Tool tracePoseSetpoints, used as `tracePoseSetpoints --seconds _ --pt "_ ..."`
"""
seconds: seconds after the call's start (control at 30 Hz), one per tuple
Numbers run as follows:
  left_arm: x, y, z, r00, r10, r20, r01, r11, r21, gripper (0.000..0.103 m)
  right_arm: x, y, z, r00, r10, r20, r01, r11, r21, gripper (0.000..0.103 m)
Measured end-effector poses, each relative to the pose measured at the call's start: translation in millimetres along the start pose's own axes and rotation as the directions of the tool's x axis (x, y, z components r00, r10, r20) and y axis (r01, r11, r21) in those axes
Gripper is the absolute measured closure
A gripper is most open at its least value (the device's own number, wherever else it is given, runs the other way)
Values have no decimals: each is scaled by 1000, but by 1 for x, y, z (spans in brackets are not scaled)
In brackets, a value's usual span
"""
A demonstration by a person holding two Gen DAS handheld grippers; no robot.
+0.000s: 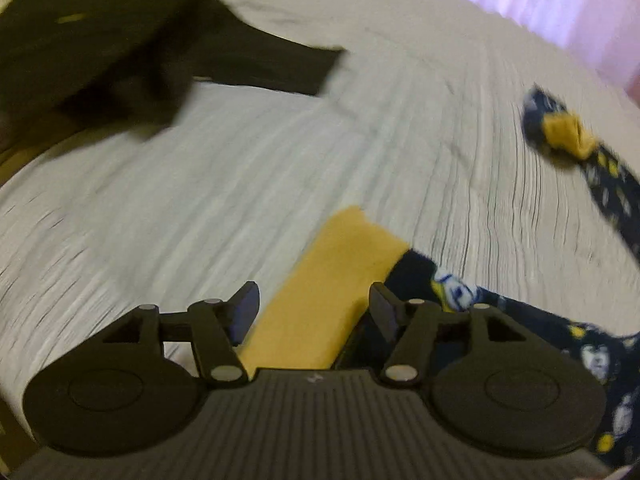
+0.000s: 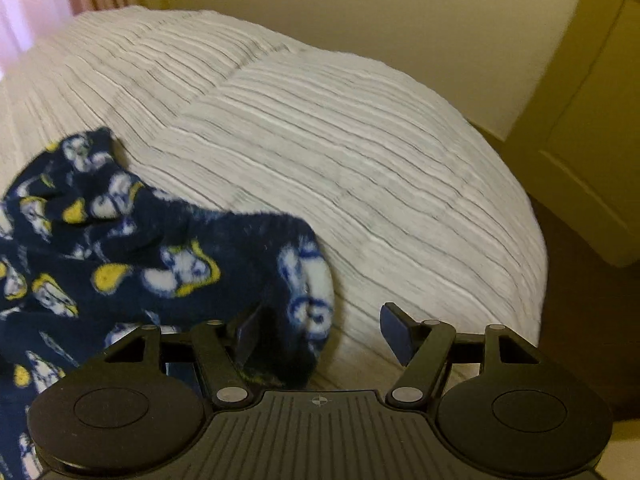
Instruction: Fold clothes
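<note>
A navy fleece garment (image 1: 560, 340) printed with white and yellow figures lies on the white ribbed bedcover (image 1: 280, 160). Its flat yellow cuff (image 1: 340, 256) runs between the fingers of my left gripper (image 1: 314, 296), which is open, the pads standing clear of the cloth. A second yellow cuff (image 1: 568, 132) on a navy sleeve lies further off at the right. In the right wrist view the same navy garment (image 2: 120, 248) is bunched at the left. Its rounded edge reaches beside the left finger of my right gripper (image 2: 320, 320), which is open over the bedcover (image 2: 360, 160).
A black garment (image 1: 120, 40) lies spread at the far left of the bed. A pink curtain (image 1: 560, 0) hangs beyond the bed. The bed's corner drops off to a dark floor (image 2: 580, 280), with a yellowish door (image 2: 592, 120) and a wall behind.
</note>
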State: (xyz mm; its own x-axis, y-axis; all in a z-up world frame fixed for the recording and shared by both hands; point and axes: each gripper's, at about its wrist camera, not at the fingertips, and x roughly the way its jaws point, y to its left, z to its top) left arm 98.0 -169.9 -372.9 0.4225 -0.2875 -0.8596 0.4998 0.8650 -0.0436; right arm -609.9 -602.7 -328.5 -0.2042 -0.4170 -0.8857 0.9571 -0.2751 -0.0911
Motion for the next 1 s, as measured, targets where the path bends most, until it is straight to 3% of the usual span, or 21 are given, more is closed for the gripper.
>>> tracePoseSetpoints --seconds 0.07,0.13,0.23,0.3,0.37,0.47,0.53,0.57,0.63,0.67,0.7,0.77,0.83,0.87,0.9,0.93,1.0 --pt "29 -9 11 995 86 -40 -85 996 39 49 -1 3 2 996 -94 -6 94 996 4 35" --pt "42 -5 24 985 157 -70 -159 987 -16 48 -9 2 8 988 -155 -13 156 987 46 35" --pt "28 3 45 987 161 -21 -162 976 -149 56 -26 2 18 988 -151 9 149 981 122 35" --pt "20 -6 64 995 97 5 -95 982 -161 56 -33 8 23 990 -136 47 129 982 142 35" --pt "20 -24 81 999 -35 10 37 984 -174 54 -37 14 26 992 -108 67 96 981 169 35" --pt "29 -81 105 972 -231 32 233 966 -110 51 -32 22 27 998 -57 42 48 981 187 35" --pt "36 -138 117 963 -262 68 254 961 108 49 -26 27 26 999 -27 23 22 982 189 35" --pt "40 -167 120 960 -265 91 237 942 239 44 -23 28 27 1000 -21 15 18 982 190 35" --pt "49 -226 114 957 -243 161 119 830 545 43 -17 27 31 1000 -20 6 19 981 193 35" --pt "55 -249 108 951 -239 195 54 751 658 43 -15 25 33 1000 -21 3 19 980 196 35" --pt "62 -272 102 944 -240 228 -15 657 754 42 -14 24 33 1000 -24 2 23 979 201 35" --pt "83 -302 95 929 -233 286 -133 514 848 42 -10 21 36 999 -43 -9 44 976 213 35" --pt "97 -316 101 926 -254 280 -139 459 877 46 -4 18 39 998 -61 -24 65 970 233 35" --pt "102 -320 108 928 -265 262 -118 458 881 73 -1 17 40 997 -66 -31 71 967 244 35" --pt "102 -319 123 933 -277 230 -66 497 865 90 2 17 42 997 -66 -38 74 965 253 35" --pt "101 -319 138 936 -291 198 -12 537 844 91 4 17 44 997 -66 -44 75 962 261 35" --pt "90 -303 186 916 -347 202 92 671 736 92 7 20 49 997 -63 -45 73 962 264 35"
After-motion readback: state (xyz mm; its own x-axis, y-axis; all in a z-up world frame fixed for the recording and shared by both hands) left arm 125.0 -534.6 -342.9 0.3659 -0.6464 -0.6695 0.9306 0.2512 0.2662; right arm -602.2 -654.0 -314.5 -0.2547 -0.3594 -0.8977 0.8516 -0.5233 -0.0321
